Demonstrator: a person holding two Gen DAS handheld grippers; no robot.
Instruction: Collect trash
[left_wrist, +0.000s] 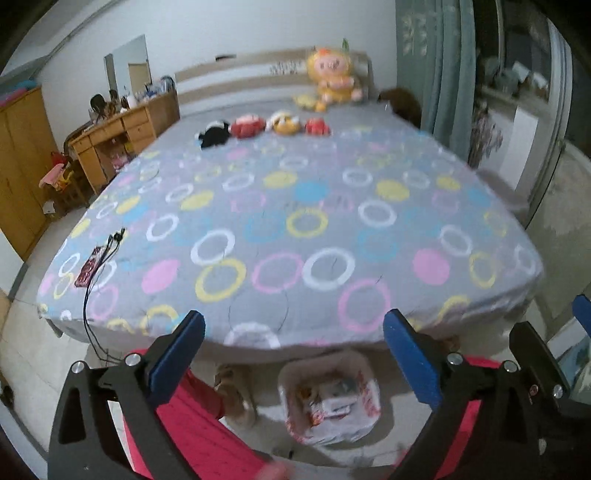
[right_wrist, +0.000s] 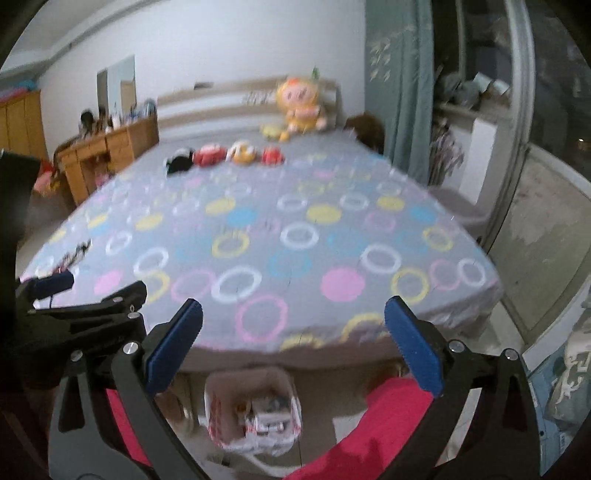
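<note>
Trash bag sits on the floor below the bed's foot edge. Left gripper spread wide, holding nothing; right gripper likewise, both above the bag.

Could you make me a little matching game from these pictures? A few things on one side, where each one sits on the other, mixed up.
Things:
1. big yellow plush doll
2. phone with black cable
3. bag-lined trash bin
4. wooden desk

Places:
A. on the floor at the foot of the bed
B. against the headboard
C. beside the bed, at its left side
D. on the bed's near left corner

Pairs: 1-B, 2-D, 3-A, 4-C
</note>
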